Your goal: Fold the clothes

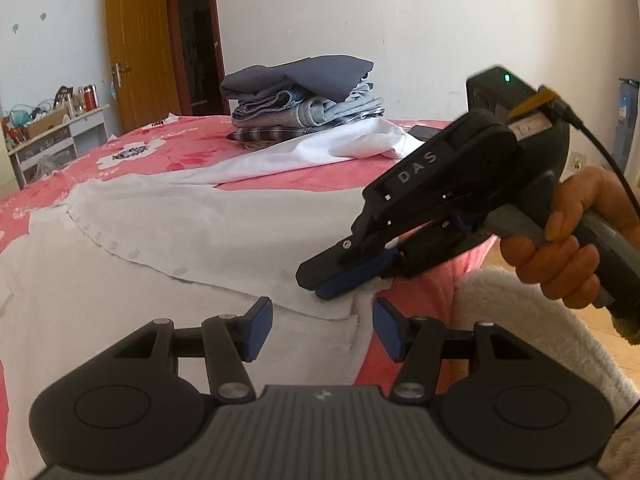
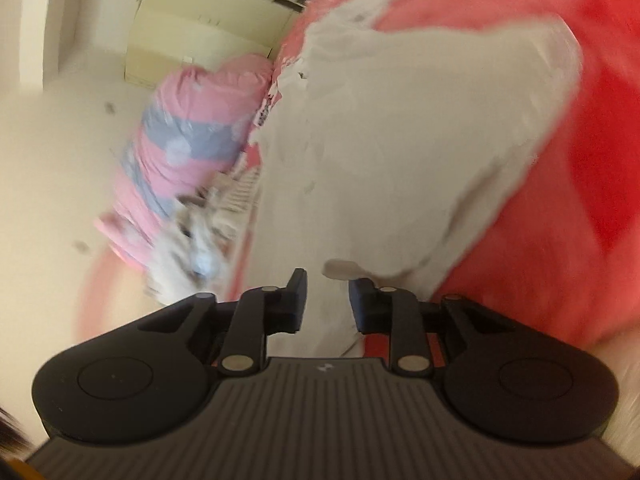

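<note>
A white garment point(image 1: 180, 240) lies spread over the near part of a bed with a pink flowered cover point(image 1: 132, 152). Its near corner hangs at the bed's edge. My left gripper point(image 1: 322, 328) stands open just above that corner, with nothing between its fingers. A hand point(image 1: 568, 248) holds my right gripper point(image 1: 326, 286), which comes in from the right with its tips close to the same corner. In the blurred right wrist view, my right gripper point(image 2: 328, 300) shows a narrow gap between its pads over the white garment point(image 2: 400, 140), and the pads grip nothing.
A stack of folded clothes point(image 1: 304, 104) sits at the far side of the bed, with a dark phone point(image 1: 426, 132) to its right. A brown door point(image 1: 140, 48) and a cluttered shelf point(image 1: 52, 120) stand behind. A pink and grey bundle point(image 2: 192, 132) lies beside the bed.
</note>
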### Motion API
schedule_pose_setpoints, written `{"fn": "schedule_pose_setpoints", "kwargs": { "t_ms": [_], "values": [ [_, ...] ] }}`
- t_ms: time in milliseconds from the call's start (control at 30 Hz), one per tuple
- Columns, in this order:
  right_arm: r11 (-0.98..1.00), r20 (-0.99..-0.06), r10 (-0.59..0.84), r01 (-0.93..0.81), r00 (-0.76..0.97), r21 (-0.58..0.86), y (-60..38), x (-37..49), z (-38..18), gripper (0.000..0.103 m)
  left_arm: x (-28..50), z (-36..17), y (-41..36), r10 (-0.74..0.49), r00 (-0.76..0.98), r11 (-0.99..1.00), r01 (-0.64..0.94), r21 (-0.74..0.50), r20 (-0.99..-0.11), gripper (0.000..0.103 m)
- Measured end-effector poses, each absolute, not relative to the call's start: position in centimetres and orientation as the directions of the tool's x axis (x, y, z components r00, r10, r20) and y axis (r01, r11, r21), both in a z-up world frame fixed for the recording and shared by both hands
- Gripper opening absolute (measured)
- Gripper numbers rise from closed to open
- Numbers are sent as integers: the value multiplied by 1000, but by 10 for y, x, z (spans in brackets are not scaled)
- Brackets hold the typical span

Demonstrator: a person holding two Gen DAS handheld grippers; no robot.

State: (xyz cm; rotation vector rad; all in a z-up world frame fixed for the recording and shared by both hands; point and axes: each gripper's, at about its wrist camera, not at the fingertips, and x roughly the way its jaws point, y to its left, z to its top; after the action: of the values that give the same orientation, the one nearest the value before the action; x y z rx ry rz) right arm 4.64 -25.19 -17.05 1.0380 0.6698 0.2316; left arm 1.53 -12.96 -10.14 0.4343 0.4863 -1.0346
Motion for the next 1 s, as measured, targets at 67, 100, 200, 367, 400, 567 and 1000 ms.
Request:
{"fn": "schedule_pose_setpoints", "kwargs": {
  "t_ms": [67,100,200,367,400,567,1000],
  "values": [
    [495,-380,482,112,789,861,-254,51,-170,2,16,-101,-131,-702,429,446,887,120,-568,56],
    [422,-329,506,104,797,901,-258,55,-173,0,17,-100,-129,-707,429,448,887,114,-563,56],
    [104,-83,560,30,824,994,-274,62,-183,0,20,-94,-121,-724,424,460,884,76,-544,56],
    [-163,150,576,-66,803,984,-278,75,-175,0,27,-91,-106,-727,426,496,868,17,-539,56],
    [-120,94,590,-28,802,992,-277,74,-178,0,28,-92,-104,-723,426,501,865,11,-544,56],
    [288,-205,518,57,830,956,-285,54,-164,3,25,-96,-109,-719,417,487,873,25,-556,56],
    [745,-416,204,135,886,653,-292,4,-137,4,20,-114,-172,-648,407,382,905,187,-644,31]
  ]
}}
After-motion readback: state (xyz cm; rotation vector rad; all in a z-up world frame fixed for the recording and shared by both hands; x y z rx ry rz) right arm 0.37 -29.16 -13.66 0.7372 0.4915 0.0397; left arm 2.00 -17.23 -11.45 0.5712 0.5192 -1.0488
